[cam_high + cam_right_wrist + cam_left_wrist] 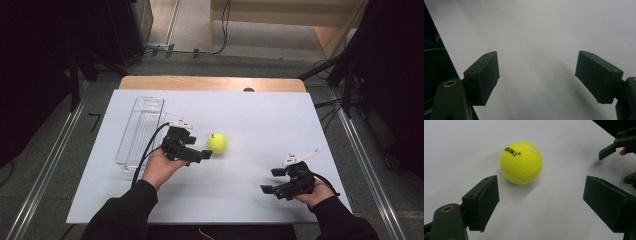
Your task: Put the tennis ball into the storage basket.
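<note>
My left tool (206,153) gapes just short of the ball (217,143), nothing gripped. One nudge and it likely rolls off across the table (260,120). Right tool (270,180) also gapes, empty.

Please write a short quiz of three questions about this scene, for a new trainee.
1. True or false: the left gripper is shut on the tennis ball.
2. Which thing lies on the table to the left of the left gripper? A) clear plastic tray B) metal bowl C) cardboard box
3. What stands between the jaws of the right gripper?

Key:
1. False: its jaws are open, the ball lies just ahead of them.
2. A, the clear plastic tray.
3. Nothing, bare table.
</note>
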### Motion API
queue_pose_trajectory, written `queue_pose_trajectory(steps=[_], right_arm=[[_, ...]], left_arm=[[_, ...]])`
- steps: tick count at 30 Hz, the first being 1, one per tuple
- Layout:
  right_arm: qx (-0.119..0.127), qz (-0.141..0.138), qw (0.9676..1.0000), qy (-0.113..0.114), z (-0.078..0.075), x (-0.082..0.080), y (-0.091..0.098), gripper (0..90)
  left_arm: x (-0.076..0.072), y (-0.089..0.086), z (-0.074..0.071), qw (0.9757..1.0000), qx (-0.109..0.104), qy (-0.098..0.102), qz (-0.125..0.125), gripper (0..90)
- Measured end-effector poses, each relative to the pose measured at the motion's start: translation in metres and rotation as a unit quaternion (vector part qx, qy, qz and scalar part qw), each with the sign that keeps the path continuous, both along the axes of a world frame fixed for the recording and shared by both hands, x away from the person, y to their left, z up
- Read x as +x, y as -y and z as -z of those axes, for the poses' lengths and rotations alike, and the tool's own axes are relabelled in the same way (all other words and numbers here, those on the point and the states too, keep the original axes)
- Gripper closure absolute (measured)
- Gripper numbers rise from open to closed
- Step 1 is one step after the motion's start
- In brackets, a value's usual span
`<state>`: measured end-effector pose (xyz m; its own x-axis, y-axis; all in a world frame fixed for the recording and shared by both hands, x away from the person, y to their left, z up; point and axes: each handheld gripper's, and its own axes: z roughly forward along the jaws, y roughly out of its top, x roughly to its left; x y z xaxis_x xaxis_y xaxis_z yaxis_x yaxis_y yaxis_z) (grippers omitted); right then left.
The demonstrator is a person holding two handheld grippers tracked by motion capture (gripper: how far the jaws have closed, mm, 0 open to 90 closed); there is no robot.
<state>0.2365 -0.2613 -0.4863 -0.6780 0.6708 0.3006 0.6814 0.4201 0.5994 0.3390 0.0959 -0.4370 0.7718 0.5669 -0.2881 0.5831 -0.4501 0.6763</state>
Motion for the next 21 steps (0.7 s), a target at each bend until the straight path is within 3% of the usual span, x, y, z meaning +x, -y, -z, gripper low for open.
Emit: queue_pose_trajectory(steps=[14,21], right_arm=[[-0.002,0.005,1.0,0.002,0.001,-0.001,0.0,17.4],[-0.003,0.007,1.0,0.002,0.001,-0.004,-0.002,17.4]], left_arm=[[0.008,0.008,-0.003,0.9999,0.003,0.006,0.008,13.9],[0.013,0.017,-0.005,0.9999,-0.006,0.005,0.014,13.9]])
